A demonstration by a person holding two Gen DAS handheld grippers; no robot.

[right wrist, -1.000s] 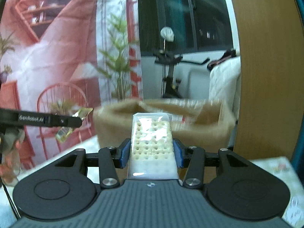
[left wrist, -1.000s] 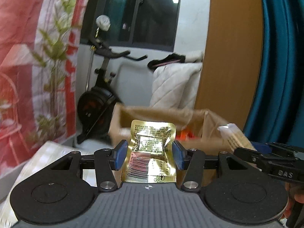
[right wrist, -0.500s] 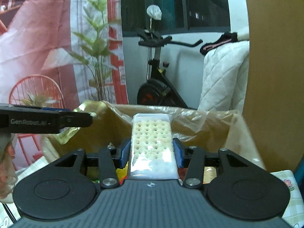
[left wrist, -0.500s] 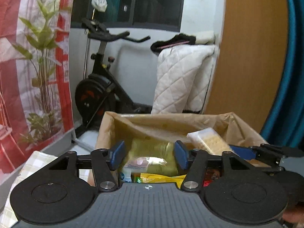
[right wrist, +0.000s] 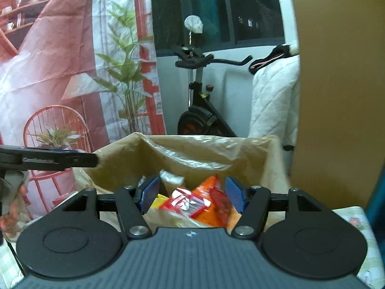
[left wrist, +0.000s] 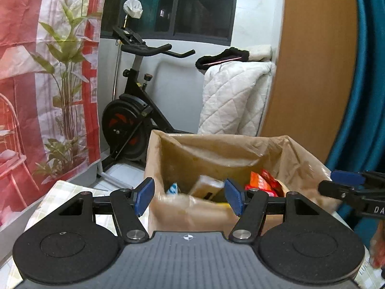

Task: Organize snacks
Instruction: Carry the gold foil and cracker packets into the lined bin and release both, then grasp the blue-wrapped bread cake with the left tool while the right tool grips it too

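both grippers, left gripper [left wrist: 190, 197] & right gripper [right wrist: 192, 193], hang wide & empty over the brown box [left wrist: 216, 151] w/ snacks [right wrist: 190, 202] already inside, so lift straight up clear of its rim before reaching for more.

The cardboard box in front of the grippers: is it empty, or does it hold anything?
Not empty. The cardboard box is open-topped, with an orange packet and other wrapped snacks inside.

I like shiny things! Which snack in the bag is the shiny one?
The red packet with the silvery foil patch, between the right gripper's fingers in its view. The orange packet beside it looks plain.
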